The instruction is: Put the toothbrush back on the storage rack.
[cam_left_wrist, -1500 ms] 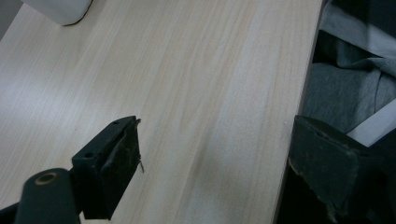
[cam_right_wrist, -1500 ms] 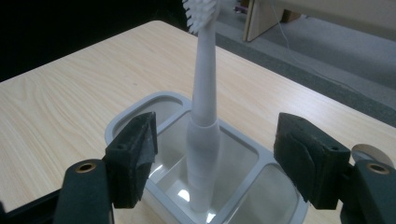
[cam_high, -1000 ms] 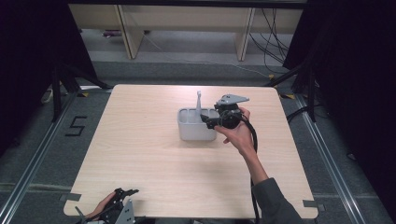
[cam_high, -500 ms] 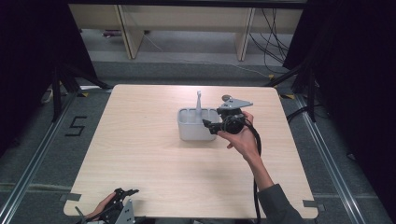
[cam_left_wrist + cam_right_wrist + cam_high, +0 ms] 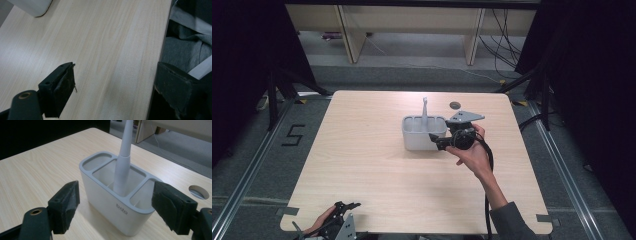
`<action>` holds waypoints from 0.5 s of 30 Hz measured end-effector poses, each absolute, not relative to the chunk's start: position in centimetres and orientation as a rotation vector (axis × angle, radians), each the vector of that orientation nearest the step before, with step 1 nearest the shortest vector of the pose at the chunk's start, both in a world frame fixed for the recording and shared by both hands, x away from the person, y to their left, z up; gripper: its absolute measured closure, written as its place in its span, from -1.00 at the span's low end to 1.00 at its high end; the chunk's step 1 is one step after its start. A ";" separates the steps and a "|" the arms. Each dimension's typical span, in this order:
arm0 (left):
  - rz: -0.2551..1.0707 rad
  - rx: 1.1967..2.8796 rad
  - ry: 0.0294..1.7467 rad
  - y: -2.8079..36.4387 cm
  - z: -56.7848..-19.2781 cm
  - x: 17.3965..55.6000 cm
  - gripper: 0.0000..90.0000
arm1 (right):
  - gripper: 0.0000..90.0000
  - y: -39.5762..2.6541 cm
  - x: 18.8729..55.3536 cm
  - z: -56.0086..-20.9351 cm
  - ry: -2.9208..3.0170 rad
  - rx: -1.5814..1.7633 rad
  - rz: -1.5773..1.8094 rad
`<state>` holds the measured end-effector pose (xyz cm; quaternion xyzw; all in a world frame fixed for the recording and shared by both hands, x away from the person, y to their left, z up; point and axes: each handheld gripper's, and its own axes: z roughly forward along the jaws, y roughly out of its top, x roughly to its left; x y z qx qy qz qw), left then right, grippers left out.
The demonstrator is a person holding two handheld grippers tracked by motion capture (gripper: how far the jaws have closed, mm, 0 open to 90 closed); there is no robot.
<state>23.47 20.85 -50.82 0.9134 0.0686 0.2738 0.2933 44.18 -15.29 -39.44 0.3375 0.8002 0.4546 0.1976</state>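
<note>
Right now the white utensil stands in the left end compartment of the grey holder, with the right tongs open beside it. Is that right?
Not quite. The white utensil stands in the middle compartment of the grey holder, as the right gripper view shows. The right tongs are indeed open beside it.

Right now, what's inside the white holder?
A white handle stands upright in the middle compartment of the holder. The left compartment looks empty; the compartment floors and the handle's lower end are hidden.
</note>
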 end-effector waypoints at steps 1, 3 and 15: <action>0.738 2.429 0.185 20.8 -50.8 23.5 -0.65 | -0.49 -15.3 44.1 -39.5 2.256 0.938 1.271; 0.744 2.419 0.190 20.7 -50.9 23.5 -0.65 | -0.49 -15.2 43.9 -39.6 2.257 0.939 1.267; 0.736 2.418 0.182 20.8 -50.8 23.5 -0.65 | -0.51 -14.8 43.0 -40.0 2.277 0.933 1.254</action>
